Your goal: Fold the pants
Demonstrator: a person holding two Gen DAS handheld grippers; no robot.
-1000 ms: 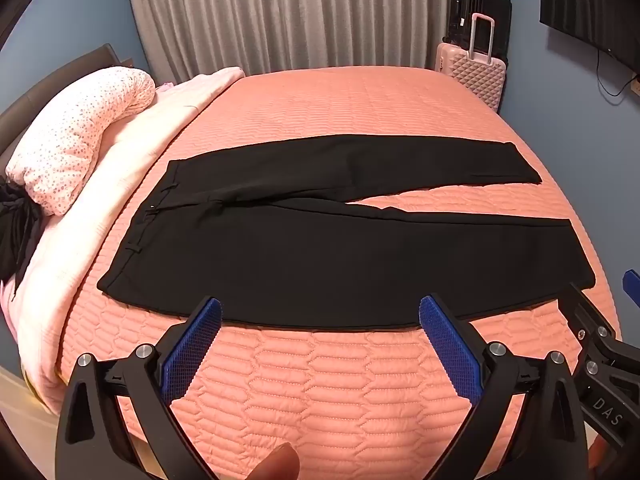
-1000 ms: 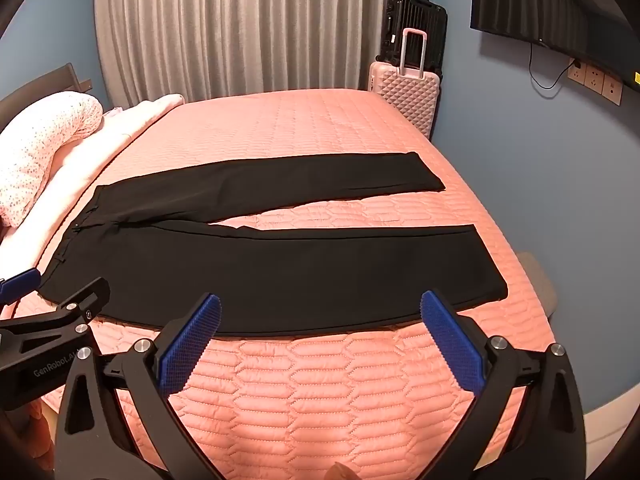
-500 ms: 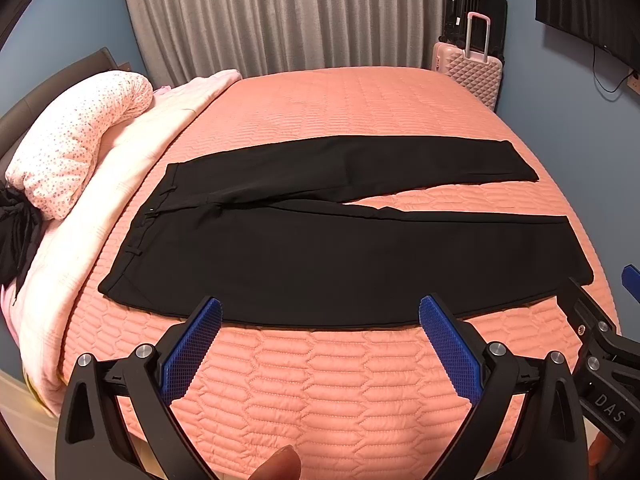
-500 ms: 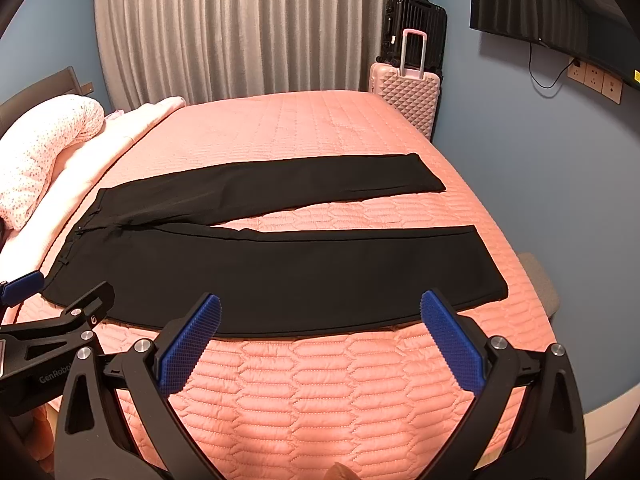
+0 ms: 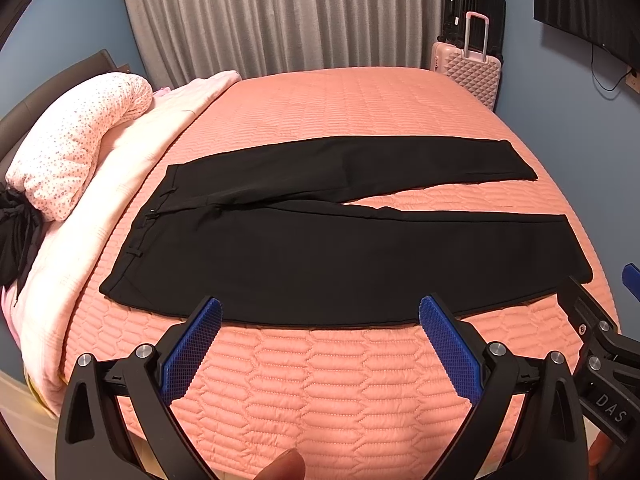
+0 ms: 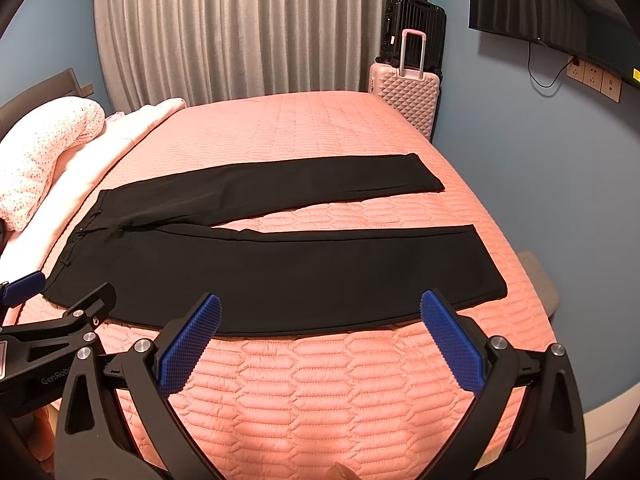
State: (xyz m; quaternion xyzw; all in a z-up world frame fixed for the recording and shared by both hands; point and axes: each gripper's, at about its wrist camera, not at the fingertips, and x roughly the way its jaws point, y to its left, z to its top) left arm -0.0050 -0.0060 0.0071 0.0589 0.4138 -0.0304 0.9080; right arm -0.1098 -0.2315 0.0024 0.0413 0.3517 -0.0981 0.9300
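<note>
Closest to where I stand, the left claw (image 5: 319, 322) hangs over the near edge of the bed (image 5: 360, 392), its blue ribbed fingers (image 5: 192, 352) spread wide apart with nothing between them. The right claw (image 6: 320, 320) sits just beside it, to the right, fingers likewise splayed and empty; each claw shows up at the margin of the other's camera. A fingertip of the person holding them peeks in at the bottom of both views.

Just past the claw tips lie the black pants (image 5: 340, 264), flat on the salmon quilted bedspread and running crosswise. The waistband (image 5: 150, 228) is at the left, near the pale pink blanket (image 5: 132, 184), and the two legs reach toward the right side of the bed. The nearer leg (image 6: 320, 276) lies straight along the near edge, its hem close to the right corner. The farther leg (image 6: 280, 188) angles away from it, so a wedge of bedspread shows between the two, widening toward the hems. Neither claw touches the cloth.

Further left, a rolled white quilt with small pink dots (image 5: 76, 152) rests against the headboard, with some dark fabric (image 5: 18, 236) bunched beside it. Beyond the far end of the bed stand a pink suitcase (image 6: 404, 100) and, behind it, a black suitcase (image 6: 414, 28), in front of grey curtains (image 6: 240, 32). A dark screen (image 6: 552, 4) is mounted on the blue wall to the right.
</note>
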